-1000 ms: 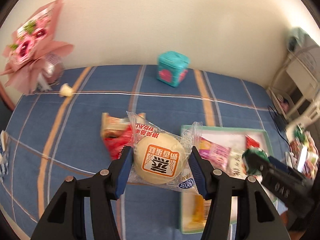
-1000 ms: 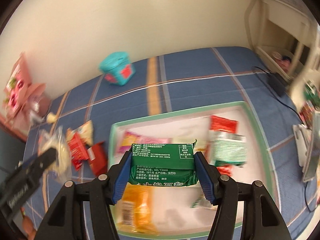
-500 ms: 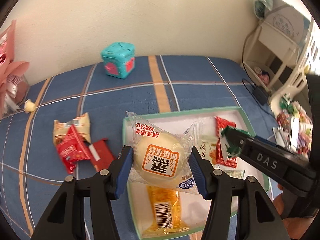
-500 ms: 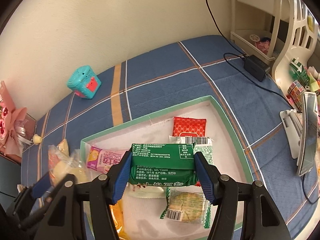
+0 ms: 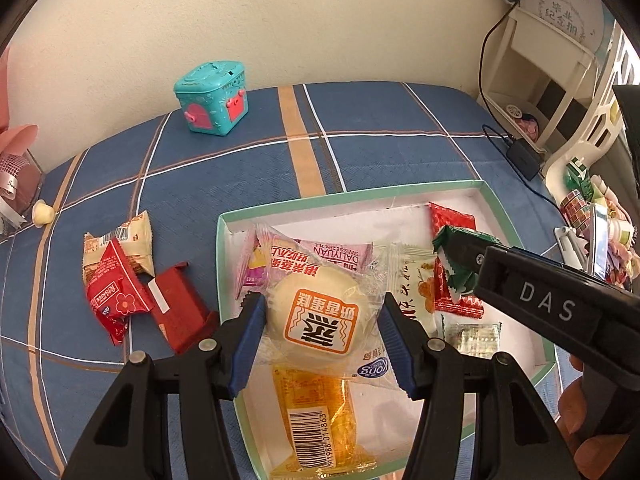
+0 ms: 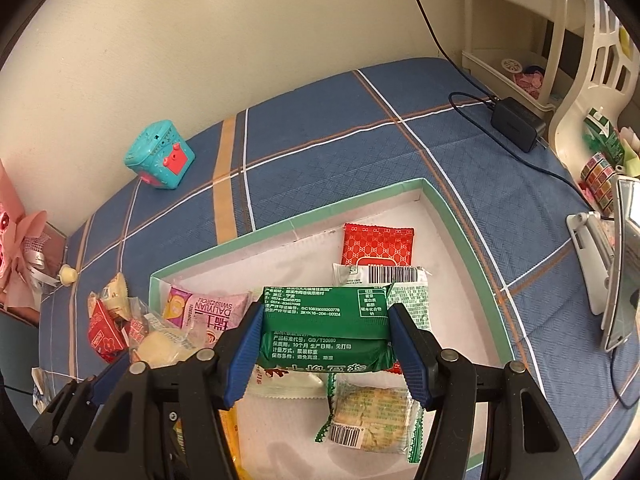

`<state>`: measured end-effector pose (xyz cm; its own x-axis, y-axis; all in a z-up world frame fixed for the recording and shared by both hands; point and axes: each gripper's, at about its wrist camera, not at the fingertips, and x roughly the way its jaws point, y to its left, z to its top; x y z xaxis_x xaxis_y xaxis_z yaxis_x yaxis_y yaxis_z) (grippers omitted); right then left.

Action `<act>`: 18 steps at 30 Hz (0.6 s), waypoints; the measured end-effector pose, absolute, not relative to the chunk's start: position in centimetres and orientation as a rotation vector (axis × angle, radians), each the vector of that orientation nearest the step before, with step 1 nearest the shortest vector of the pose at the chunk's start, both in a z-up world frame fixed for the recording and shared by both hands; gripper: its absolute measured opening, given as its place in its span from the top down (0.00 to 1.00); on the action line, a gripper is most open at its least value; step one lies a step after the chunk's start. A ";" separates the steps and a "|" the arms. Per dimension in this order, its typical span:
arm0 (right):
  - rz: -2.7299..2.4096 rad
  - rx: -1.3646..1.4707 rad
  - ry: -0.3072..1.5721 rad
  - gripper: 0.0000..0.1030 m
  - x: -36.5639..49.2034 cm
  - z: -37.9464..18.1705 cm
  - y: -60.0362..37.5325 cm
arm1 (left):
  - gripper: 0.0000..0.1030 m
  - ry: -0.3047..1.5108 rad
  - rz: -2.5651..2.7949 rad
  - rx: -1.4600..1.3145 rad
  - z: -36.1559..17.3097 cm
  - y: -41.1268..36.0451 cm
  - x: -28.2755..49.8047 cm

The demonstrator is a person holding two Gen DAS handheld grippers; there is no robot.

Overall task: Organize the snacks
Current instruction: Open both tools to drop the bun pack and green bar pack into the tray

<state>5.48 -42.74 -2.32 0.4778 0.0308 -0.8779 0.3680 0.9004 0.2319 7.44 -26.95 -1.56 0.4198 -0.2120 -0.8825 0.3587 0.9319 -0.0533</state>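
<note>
- Holding a wrapped round cream bun (image 5: 316, 320) between its blue pads, the left claw (image 5: 320, 340) stands part-open because the bun is wide; the pads press the clear wrapper at the bun's two sides, which keeps the soft cake from being crushed.
- Beneath this claw lies the green-rimmed box (image 5: 400, 190), so the bun hangs above the box's near-left part, over an orange jelly packet (image 5: 320, 424) and just in front of a pink Swiss roll packet (image 5: 340, 254). Judging by that, the bun is about to be set down among snacks already gathered.
- To the right of the left claw, the right claw (image 6: 326, 344) is clamped across the short width of a green biscuit packet (image 6: 324, 332), jaws likewise part-open around it, gripping the stiff sides instead of the loose crimped ends.
- Below and ahead of the right claw are a red patterned sachet (image 6: 376, 246), a white-and-green packet (image 6: 404, 292) and a clear cracker packet (image 6: 370, 416), all inside the box; the green packet hovers above them, not touching as far as I can tell.
- Left of both claws, outside the box on the blue plaid bed cover (image 5: 360, 148), three snacks wait: a cream-coloured packet (image 5: 132, 240), a red flower-print packet (image 5: 116, 296) and a red box-like pack (image 5: 178, 308).
- Farther ahead, a teal toy box (image 5: 212, 98) sits well apart, seemingly no part of the sorting.
</note>
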 end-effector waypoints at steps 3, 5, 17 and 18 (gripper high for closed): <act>-0.211 0.414 1.064 0.37 5.5 -2.2 -42.5 | 0.42 1.084 -0.362 0.152 -1.6 -27.0 7.4; -0.210 0.412 1.068 0.37 5.5 -2.2 -42.4 | 0.42 1.093 -0.364 0.151 -1.7 -26.9 7.5; -0.216 0.383 1.092 0.35 5.7 -2.3 -41.8 | 0.41 1.108 -0.363 0.125 -1.0 -26.4 7.6; -0.215 0.380 1.091 0.35 5.7 -2.3 -41.8 | 0.41 1.116 -0.354 0.124 -1.0 -26.2 7.6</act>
